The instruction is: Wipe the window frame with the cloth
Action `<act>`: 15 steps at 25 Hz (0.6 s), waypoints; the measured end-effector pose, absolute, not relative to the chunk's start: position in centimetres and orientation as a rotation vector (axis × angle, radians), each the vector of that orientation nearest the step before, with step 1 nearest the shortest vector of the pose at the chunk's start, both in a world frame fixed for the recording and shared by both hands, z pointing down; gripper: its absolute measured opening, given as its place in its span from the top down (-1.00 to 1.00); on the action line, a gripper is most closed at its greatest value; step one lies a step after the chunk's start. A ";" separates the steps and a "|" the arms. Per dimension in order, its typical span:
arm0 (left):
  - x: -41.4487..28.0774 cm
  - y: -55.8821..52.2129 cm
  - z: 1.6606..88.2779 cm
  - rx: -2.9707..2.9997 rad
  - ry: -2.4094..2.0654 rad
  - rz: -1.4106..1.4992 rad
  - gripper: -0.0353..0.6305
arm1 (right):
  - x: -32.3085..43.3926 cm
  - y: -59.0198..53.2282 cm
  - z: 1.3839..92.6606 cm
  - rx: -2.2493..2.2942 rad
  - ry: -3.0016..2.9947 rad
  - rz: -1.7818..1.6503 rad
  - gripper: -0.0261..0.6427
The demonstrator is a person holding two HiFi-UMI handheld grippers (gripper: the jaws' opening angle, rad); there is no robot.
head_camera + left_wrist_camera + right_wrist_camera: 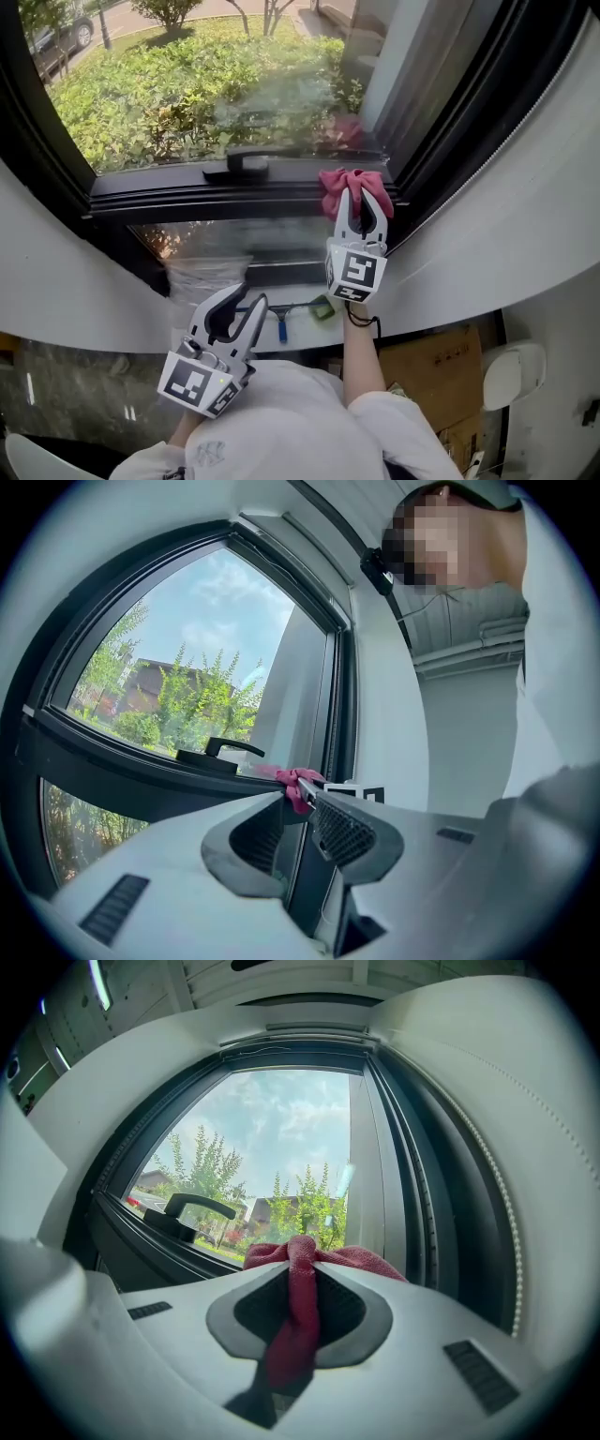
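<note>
While my right gripper (361,197) is pinching the red cloth (337,182) tight between its jaws, the cloth is bunching out past the tips and sitting against the black window frame (178,195), near its right corner, right of the handle (240,165). My left gripper (249,296) is hanging low, well apart from the cloth, jaws partly apart, gripping nothing.

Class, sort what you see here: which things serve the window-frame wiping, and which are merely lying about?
In use: red cloth, right gripper shut on it, window frame.
Lying about: blue-handled tool, plastic bag, cardboard box; left gripper open, idle.
</note>
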State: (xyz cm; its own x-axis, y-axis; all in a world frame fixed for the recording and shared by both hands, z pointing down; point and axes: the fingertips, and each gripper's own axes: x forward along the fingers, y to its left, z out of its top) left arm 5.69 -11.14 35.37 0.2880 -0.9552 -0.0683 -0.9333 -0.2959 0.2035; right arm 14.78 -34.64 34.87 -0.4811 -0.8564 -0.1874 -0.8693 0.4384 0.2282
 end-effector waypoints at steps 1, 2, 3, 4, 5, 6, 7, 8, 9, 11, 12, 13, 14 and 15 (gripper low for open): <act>5.7 -11.2 35.3 2.422 -1.784 -0.267 0.55 | 14.7 -34.6 34.8 -1.575 2.625 0.459 0.73; 5.7 -11.3 35.2 2.426 -1.782 -0.267 0.55 | 14.6 -34.6 34.8 -1.574 2.623 0.461 0.73; 5.7 -11.4 35.1 2.431 -1.778 -0.267 0.55 | 14.5 -34.6 34.7 -1.574 2.620 0.463 0.73; 5.8 -11.4 35.1 2.432 -1.773 -0.265 0.55 | 14.4 -34.6 34.7 -1.574 2.620 0.462 0.73; 5.8 -11.4 35.1 2.432 -1.768 -0.261 0.55 | 14.3 -34.5 34.7 -1.574 2.621 0.459 0.73; 5.8 -11.4 35.2 2.431 -1.762 -0.257 0.55 | 14.1 -34.4 34.8 -1.574 2.623 0.457 0.73; 5.7 -11.4 35.2 2.431 -1.756 -0.253 0.55 | 14.0 -34.3 34.8 -1.574 2.624 0.456 0.73; 5.7 -11.3 35.3 2.432 -1.750 -0.250 0.55 | 13.9 -34.2 34.9 -1.574 2.624 0.456 0.73; 5.7 -11.3 35.3 2.435 -1.745 -0.249 0.55 | 13.8 -34.2 34.9 -1.576 2.623 0.456 0.73; 5.6 -11.2 35.3 2.442 -1.735 -0.249 0.55 | 13.7 -34.1 34.8 -1.580 2.621 0.455 0.73; 5.5 -11.1 35.3 2.443 -1.732 -0.251 0.55 | 13.7 -34.2 34.8 -1.580 2.622 0.454 0.73; 5.4 -10.9 35.4 2.444 -1.729 -0.252 0.55 | 13.7 -34.2 34.8 -1.579 2.624 0.453 0.73; 5.3 -10.7 35.5 2.443 -1.728 -0.250 0.55 | 13.7 -34.2 34.8 -1.576 2.625 0.451 0.73; 5.1 -10.5 35.7 2.442 -1.726 -0.247 0.55 | 13.8 -34.2 34.9 -1.575 2.624 0.449 0.73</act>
State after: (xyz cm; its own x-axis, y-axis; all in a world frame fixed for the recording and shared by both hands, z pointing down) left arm 5.05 -10.48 35.70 0.3278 -0.9433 -0.0526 -0.9202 -0.3314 0.2084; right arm 13.76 -34.18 34.88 -0.4805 -0.8565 -0.1887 -0.8705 0.4395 0.2217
